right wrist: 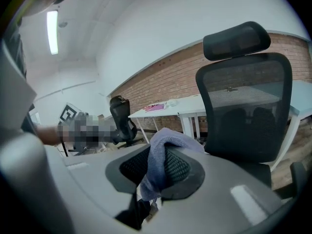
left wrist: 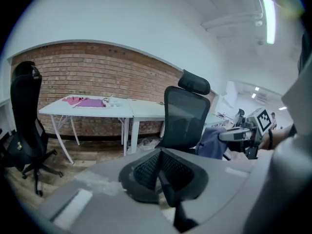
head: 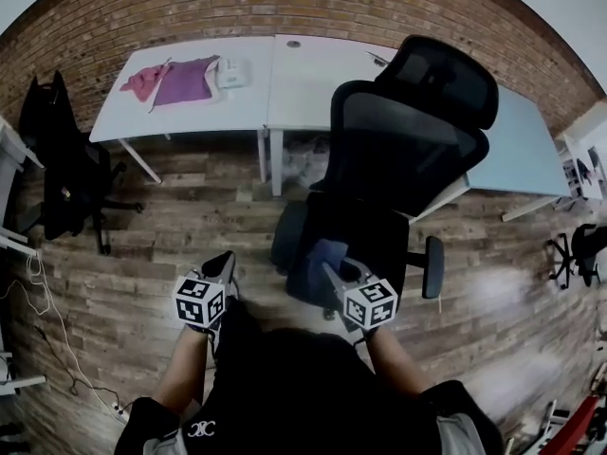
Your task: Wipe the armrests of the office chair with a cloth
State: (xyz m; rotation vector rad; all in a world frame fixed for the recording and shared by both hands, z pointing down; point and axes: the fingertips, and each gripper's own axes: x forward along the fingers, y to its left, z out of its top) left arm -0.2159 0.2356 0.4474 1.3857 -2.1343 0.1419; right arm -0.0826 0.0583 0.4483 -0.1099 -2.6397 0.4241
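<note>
Cloth (right wrist: pixel 168 141) sits pinched in right gripper (right wrist: pixel 155 173) fingers near office chair (head: pixel 403 150); left gripper (left wrist: pixel 161 172) fingers closed, empty.

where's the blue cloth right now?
The blue cloth is pinched in the tongs of the right gripper, low centre in the head view, just in front of the office chair.

Office chair (head: pixel 398 154) before tables (head: pixel 313 83) (wall (head: pixel 237 8) behind)

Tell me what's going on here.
A person faces a black office chair with a gripper in each hand. The right gripper is shut on a blue-grey cloth, held low between the armrests and resting on neither. The left gripper is shut and empty, off to the chair's side.
</note>
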